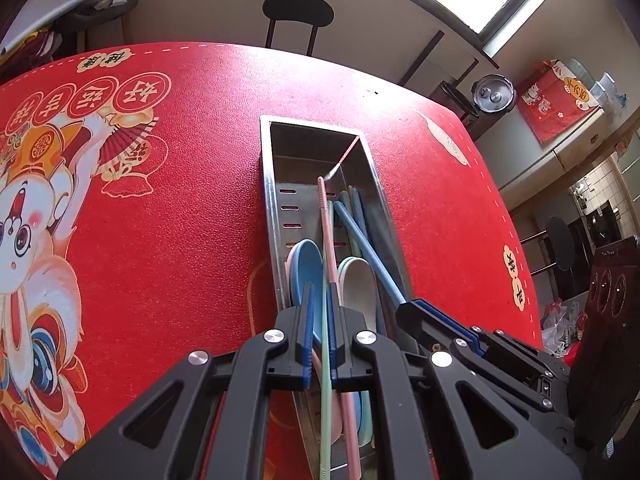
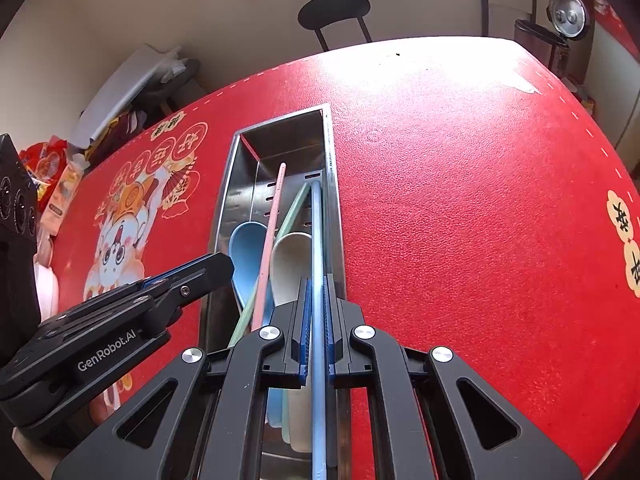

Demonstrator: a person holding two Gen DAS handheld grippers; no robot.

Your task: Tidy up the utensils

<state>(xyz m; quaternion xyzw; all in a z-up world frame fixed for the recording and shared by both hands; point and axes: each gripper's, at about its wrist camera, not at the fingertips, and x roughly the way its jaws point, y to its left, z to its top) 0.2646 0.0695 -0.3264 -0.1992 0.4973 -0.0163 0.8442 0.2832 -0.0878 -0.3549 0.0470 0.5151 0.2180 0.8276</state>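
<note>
A long steel utensil tray (image 1: 276,216) (image 2: 224,208) lies on the red tablecloth. In it lie a blue spoon (image 1: 306,268) (image 2: 246,248), a white spoon (image 1: 360,284) (image 2: 290,260), and several chopsticks. My left gripper (image 1: 320,300) is nearly shut around a pink chopstick (image 1: 326,224) and a green chopstick (image 1: 325,400) over the tray. My right gripper (image 2: 316,292) is shut on a blue chopstick (image 2: 317,240) along the tray's right wall. The pink chopstick (image 2: 272,216) also shows in the right wrist view. Each gripper shows in the other's view: the right (image 1: 420,312), the left (image 2: 192,276).
The red tablecloth (image 1: 180,240) (image 2: 460,220) carries a cartoon lion print at the left. A black chair (image 1: 298,16) (image 2: 334,12) stands beyond the far edge. A steel pot (image 1: 492,94) sits off the table to the right.
</note>
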